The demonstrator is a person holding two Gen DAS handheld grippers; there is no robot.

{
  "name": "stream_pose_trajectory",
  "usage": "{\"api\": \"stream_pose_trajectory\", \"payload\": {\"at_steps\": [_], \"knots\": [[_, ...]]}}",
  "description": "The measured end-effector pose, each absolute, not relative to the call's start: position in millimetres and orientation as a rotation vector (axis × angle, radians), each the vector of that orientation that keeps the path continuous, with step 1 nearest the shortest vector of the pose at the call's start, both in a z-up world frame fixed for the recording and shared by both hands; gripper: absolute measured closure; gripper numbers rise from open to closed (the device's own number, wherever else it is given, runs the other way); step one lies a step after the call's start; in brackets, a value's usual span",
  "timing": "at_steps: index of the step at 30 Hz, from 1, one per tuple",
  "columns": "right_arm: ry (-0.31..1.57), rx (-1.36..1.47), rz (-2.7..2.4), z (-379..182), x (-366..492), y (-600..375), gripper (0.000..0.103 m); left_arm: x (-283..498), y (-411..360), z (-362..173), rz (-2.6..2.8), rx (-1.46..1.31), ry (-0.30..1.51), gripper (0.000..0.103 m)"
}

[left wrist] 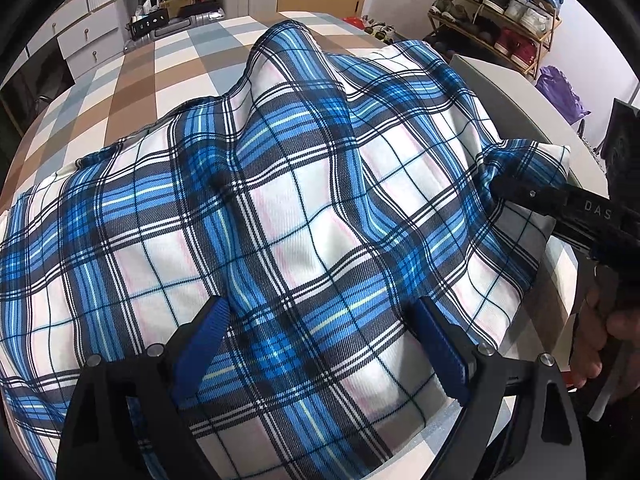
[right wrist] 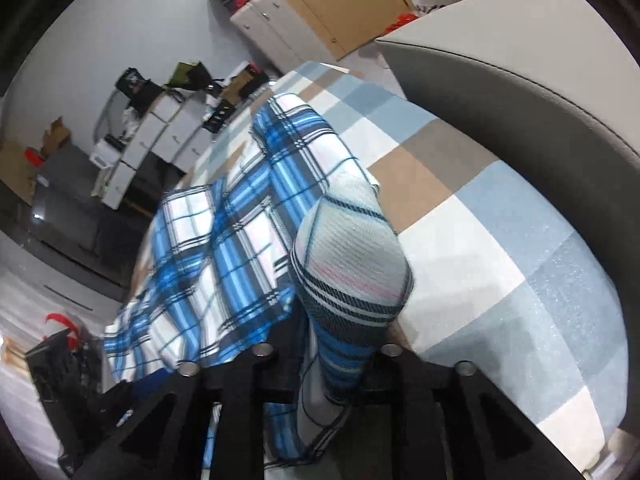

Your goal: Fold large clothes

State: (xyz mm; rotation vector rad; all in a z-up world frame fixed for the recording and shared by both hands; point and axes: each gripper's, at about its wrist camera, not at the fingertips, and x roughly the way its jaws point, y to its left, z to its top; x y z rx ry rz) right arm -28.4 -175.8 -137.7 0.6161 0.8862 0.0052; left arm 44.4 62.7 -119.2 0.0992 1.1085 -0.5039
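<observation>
Left wrist view, bottom of frame: the left gripper [left wrist: 320, 344] stands with its jaws spread wide, the blue pads [left wrist: 202, 344] resting on or just above the cloth, one to each side of a raised ridge; nothing is clamped between them.

The task item, a blue, white and black plaid garment [left wrist: 280, 200], fills the centre of that frame. It lies rumpled in soft ridges over a bed with a checked cover [left wrist: 136, 76] in tan, pale blue and white.

At the right edge of the same frame, the right gripper [left wrist: 498, 186] reaches in from the side and meets a bunched corner of the garment. A person's hand [left wrist: 612, 328] holds its handle at lower right.

Right wrist view, bottom centre: a fold of the garment [right wrist: 352, 268] runs down between that gripper's narrowly parted fingers. Whether the pads press on it cannot be told; the fingertips are hidden by the cloth.

Further back: a grey headboard [right wrist: 520, 92] at upper right, white drawer units [left wrist: 86, 36] at upper left, and a shoe rack [left wrist: 500, 12] at upper right of the left view.
</observation>
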Motion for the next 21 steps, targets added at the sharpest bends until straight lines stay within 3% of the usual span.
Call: {"api": "stream_pose_trajectory", "payload": {"at_steps": [1, 3, 5, 10, 12, 14, 21], "knots": [[0.886, 0.59, -0.008, -136, -28, -173, 0.075, 44, 62, -119, -0.503, 0.103, 1.107, 0.013], [0.874, 0.527, -0.033, -132, -29, -166, 0.058, 43, 62, -120, -0.502, 0.106, 1.104, 0.013], [0.857, 0.471, -0.074, -131, -31, -162, 0.052, 42, 61, -120, -0.501, 0.109, 1.104, 0.013], [0.832, 0.443, -0.086, -131, -31, -163, 0.052, 41, 58, -120, -0.487, 0.121, 1.098, 0.013], [0.832, 0.428, -0.066, -131, -25, -161, 0.082, 40, 57, -121, -0.483, 0.128, 1.094, 0.013], [0.822, 0.44, -0.042, -129, -22, -162, 0.092, 40, 57, -121, -0.486, 0.124, 1.092, 0.013], [0.727, 0.457, 0.013, -106, -37, -165, 0.098, 39, 53, -123, -0.506, 0.119, 1.09, 0.013]]}}
